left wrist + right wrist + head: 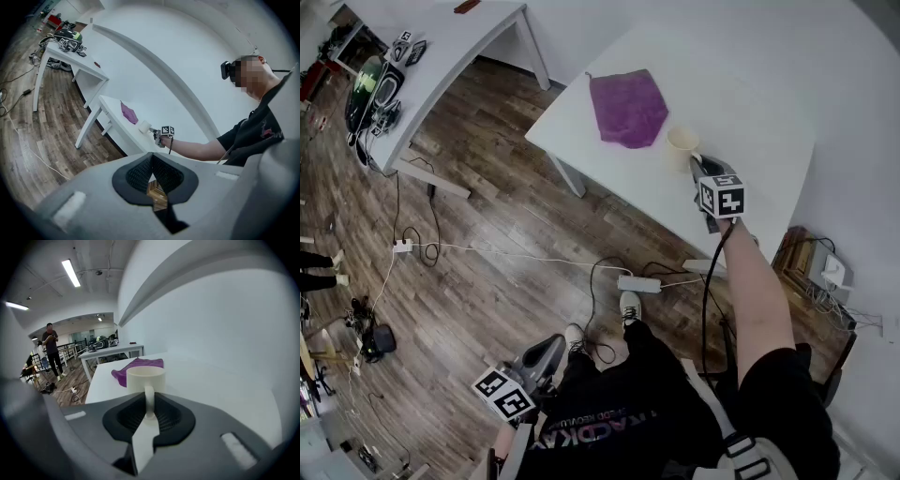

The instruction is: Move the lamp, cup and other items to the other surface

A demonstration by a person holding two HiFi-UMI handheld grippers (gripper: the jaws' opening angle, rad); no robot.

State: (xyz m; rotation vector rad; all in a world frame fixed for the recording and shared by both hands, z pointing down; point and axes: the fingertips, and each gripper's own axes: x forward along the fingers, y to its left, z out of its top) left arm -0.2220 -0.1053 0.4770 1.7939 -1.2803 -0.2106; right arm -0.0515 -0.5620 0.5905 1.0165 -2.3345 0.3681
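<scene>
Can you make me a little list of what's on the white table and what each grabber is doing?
table: white, holds a cup and a cloth
cup: cream, upright, next to the cloth
cloth: purple, lying rumpled
right gripper: jaws shut on the cup's handle
left gripper: jaws together, nothing in them, low by the person's leg

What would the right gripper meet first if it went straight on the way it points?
The cup, held by its handle in the right gripper; past it, probably the purple cloth.
</scene>
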